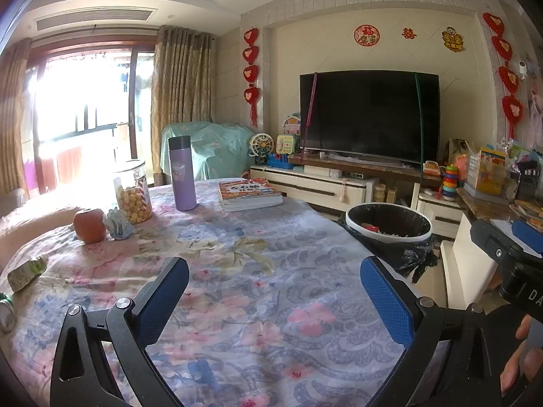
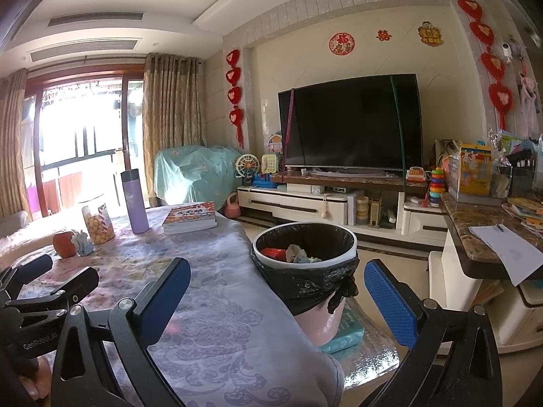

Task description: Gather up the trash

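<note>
My left gripper (image 1: 276,293) hovers open over the floral tablecloth (image 1: 258,271) with nothing between its blue pads. A crumpled blue-white paper wad (image 1: 118,224) lies far left beside an apple (image 1: 89,225). A squashed green carton (image 1: 26,273) and a can (image 1: 5,312) rest at the table's left edge. My right gripper (image 2: 276,293) is open and empty, near the table's right edge. Just ahead of it stands the black-lined trash bin (image 2: 305,273), holding a red item and crumpled paper. The paper wad (image 2: 83,242) also shows in the right wrist view.
On the table stand a snack jar (image 1: 134,191), a purple bottle (image 1: 182,173) and stacked books (image 1: 249,195). The bin sits on a teal box (image 2: 344,334) on the floor. A TV cabinet (image 2: 305,203) and a marble counter (image 2: 475,237) border the right.
</note>
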The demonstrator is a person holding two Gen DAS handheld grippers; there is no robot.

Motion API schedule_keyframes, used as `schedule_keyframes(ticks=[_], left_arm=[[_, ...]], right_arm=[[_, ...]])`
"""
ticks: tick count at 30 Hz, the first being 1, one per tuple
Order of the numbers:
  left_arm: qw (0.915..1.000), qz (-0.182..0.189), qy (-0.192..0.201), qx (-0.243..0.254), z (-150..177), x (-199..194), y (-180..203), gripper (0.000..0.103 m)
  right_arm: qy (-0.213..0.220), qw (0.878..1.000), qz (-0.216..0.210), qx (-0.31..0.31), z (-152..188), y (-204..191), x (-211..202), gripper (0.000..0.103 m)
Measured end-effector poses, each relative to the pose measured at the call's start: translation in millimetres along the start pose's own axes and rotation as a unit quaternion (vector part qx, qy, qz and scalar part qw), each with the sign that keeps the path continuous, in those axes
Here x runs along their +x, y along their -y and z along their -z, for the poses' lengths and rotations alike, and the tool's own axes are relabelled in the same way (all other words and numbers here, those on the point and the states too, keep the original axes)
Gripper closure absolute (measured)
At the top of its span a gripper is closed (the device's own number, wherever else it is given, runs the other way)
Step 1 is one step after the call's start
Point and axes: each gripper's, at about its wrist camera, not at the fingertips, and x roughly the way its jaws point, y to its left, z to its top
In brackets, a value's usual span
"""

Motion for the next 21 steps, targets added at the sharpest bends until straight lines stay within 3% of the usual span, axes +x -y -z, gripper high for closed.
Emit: schedule_keyframes(ticks=[21], left_arm=[[1.0,0.0,-0.004,-0.001,1.7,2.9,-1.1,0.001]], right_arm=[[0.0,1.0,-0.005,0.003,-1.0,-2.2,-0.4,0.0]])
